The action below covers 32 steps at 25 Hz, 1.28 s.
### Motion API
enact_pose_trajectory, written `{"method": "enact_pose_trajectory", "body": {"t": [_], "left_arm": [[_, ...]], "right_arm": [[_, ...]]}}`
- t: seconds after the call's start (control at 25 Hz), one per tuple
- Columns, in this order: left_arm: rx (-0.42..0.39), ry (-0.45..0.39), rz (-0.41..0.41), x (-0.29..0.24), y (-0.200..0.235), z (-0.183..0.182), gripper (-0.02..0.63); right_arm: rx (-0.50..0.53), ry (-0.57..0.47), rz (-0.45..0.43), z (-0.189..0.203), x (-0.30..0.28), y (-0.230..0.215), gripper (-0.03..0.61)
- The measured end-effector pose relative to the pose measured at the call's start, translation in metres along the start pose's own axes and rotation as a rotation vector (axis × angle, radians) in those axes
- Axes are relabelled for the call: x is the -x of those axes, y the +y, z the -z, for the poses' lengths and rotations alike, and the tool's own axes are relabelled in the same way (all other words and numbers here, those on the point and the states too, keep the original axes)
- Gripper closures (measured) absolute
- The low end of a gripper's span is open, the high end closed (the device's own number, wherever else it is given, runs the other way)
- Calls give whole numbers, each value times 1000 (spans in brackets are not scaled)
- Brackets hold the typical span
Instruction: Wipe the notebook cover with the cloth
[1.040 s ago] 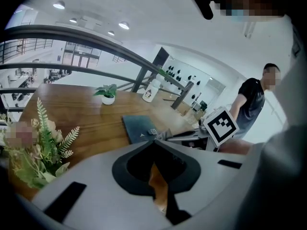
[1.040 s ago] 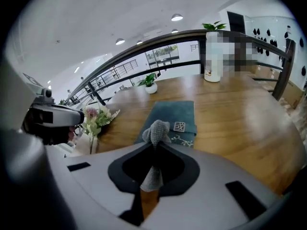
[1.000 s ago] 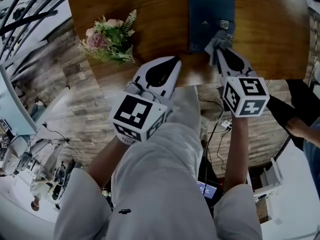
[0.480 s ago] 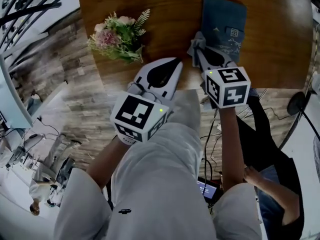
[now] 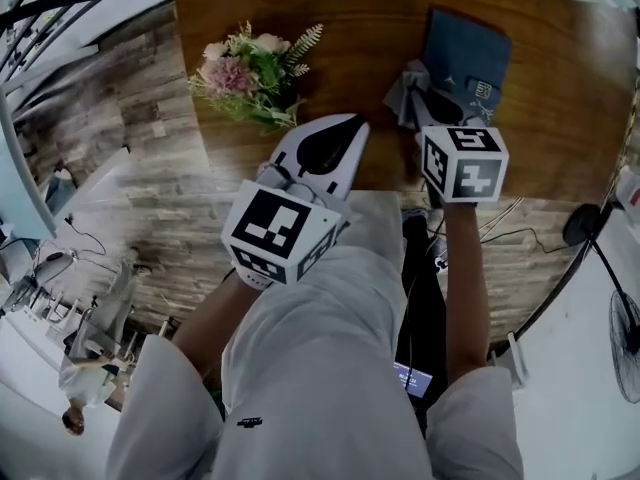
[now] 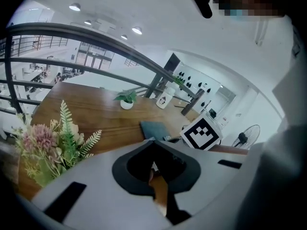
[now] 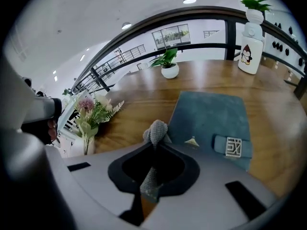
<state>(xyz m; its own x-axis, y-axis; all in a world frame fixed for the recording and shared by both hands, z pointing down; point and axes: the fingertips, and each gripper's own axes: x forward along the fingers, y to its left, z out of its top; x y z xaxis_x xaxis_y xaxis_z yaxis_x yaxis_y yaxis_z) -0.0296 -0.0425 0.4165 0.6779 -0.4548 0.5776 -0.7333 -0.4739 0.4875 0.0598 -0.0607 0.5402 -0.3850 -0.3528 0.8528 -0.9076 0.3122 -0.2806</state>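
Broadly, the wooden table (image 5: pixel 350 28) carries everything, with the teal notebook (image 7: pixel 211 116) lying flat and closed toward its right side and a small bouquet (image 5: pixel 250 73) well apart to the left. That notebook looks stiff-boarded under a matte, felt-like cover, so it should take pressure without buckling. It also seems light enough to skate on the smooth wood, so pinning a bare corner would be wise. Its strap tab (image 7: pixel 232 146), with a raised metal emblem, could snag a pass. The left gripper (image 6: pixel 151 143) hangs over the table's near edge with its jaws together on nothing. The right gripper (image 7: pixel 152 147) is clamped on the grey cloth (image 7: pixel 156 131) at the notebook's near left edge. This cloth is soft, knitted and limp, pinched along its length so that a bunched tuft sticks out past the tips. That tuft is the part to drag across the cover, and whether it presses on the cover now is unclear.
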Motion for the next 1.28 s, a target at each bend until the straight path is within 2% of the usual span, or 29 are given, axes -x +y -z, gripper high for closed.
{"method": "enact_pose_trajectory", "body": {"t": [0.8, 1.04, 1.28], "left_arm": [[34, -10, -34, -16, 18, -21, 594], [33, -21, -41, -14, 19, -26, 594], [17, -40, -34, -6, 12, -33, 594]], "right_arm": [[-9, -58, 68, -74, -18, -50, 548], [-65, -171, 105, -98, -8, -66, 548], [-24, -310, 123, -117, 28, -67, 548]]}}
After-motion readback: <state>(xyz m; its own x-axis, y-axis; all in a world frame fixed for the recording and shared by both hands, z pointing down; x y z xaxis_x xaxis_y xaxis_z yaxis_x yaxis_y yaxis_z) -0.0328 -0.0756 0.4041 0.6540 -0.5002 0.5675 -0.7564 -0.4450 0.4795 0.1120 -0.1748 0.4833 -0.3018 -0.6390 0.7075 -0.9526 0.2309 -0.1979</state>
